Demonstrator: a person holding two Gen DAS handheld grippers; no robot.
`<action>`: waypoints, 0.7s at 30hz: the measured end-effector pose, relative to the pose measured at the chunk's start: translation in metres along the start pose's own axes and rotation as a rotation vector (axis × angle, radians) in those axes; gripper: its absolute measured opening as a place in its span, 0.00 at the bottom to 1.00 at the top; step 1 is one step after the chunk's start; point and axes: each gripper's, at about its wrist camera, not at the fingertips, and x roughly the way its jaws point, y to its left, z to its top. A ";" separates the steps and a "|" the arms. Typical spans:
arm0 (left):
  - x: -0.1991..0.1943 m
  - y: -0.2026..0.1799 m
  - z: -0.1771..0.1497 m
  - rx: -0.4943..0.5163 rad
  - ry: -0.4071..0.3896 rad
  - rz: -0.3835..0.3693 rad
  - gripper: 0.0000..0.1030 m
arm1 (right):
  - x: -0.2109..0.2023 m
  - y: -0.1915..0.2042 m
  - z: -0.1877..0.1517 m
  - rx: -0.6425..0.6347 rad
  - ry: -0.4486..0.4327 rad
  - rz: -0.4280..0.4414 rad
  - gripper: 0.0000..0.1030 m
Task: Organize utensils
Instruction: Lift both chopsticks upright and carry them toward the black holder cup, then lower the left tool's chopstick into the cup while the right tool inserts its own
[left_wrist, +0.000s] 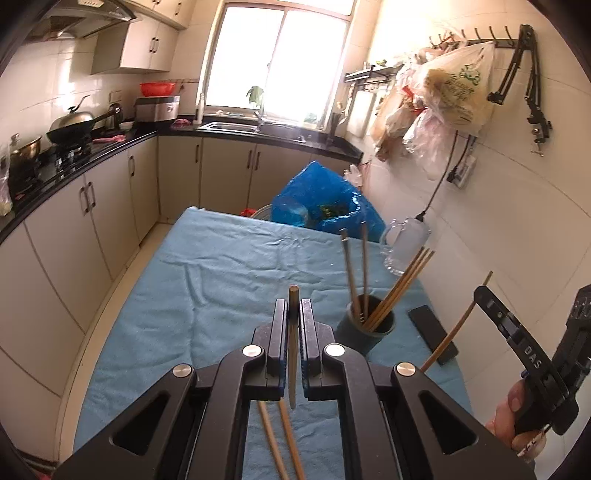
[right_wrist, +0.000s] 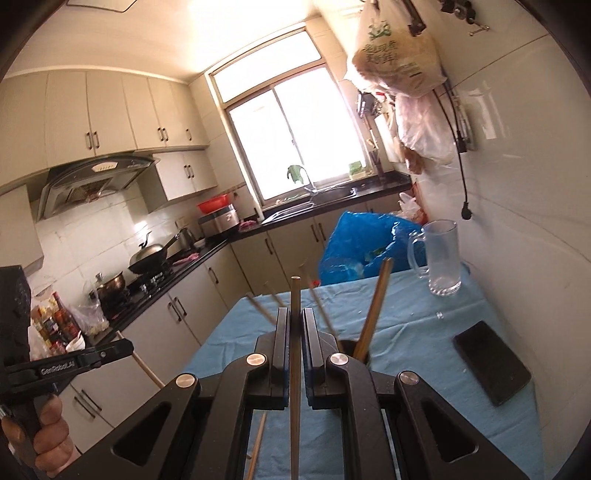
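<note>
Blue cloth covers the worktop (left_wrist: 221, 258). Each gripper, left (left_wrist: 293, 306) and right (right_wrist: 295, 317), has its jaws clamped on one chopstick (left_wrist: 293, 354), probably bamboo: light, stiff, slick, best pinched mid-shaft, near the dark holder cup (left_wrist: 369, 326).

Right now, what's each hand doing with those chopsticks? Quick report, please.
Left tool shut on one chopstick. Right tool shut on another chopstick. Dark cup already holds several; two loose on blue cloth. Phone beside cup, not blocking.

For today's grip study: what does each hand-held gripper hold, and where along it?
Left hand-held gripper: shut on one chopstick, near its blunt top end. Right hand-held gripper: shut on another chopstick, also near its top end.
</note>
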 end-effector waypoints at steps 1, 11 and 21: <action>0.000 -0.003 0.003 0.002 0.002 -0.010 0.05 | -0.001 -0.004 0.004 0.005 -0.005 -0.006 0.06; -0.003 -0.046 0.050 0.050 -0.041 -0.100 0.05 | -0.014 -0.017 0.049 0.012 -0.112 -0.055 0.06; 0.014 -0.087 0.098 0.088 -0.105 -0.135 0.05 | 0.007 -0.024 0.090 0.019 -0.184 -0.108 0.06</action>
